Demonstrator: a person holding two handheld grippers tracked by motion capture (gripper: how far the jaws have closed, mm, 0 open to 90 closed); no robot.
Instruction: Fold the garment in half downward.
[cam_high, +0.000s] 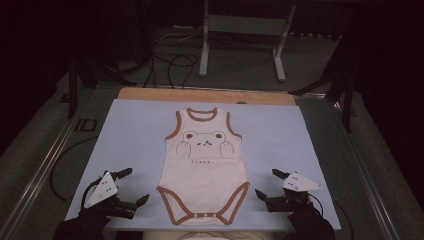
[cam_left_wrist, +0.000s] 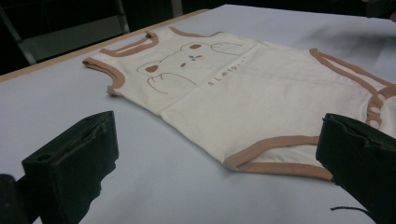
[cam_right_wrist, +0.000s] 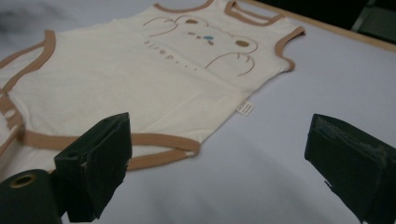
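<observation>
A cream baby bodysuit (cam_high: 204, 162) with brown trim and a bear drawing lies flat, face up, in the middle of the light blue mat (cam_high: 130, 130), neck toward the far edge. My left gripper (cam_high: 133, 186) stands open on the mat to the left of the bodysuit's lower leg opening. My right gripper (cam_high: 268, 183) is open too, just right of the other leg opening. Nothing sits between either pair of jaws. In the left gripper view the bodysuit (cam_left_wrist: 243, 88) spreads ahead of the jaws. In the right gripper view the bodysuit (cam_right_wrist: 140, 79) shows a small side label (cam_right_wrist: 245, 108).
The mat covers a wooden table whose bare far edge (cam_high: 205, 95) shows behind it. Beyond stand a metal frame (cam_high: 240, 40) and loose cables (cam_high: 170, 65) on the floor. A dark stand leg (cam_high: 345, 95) rises at the right.
</observation>
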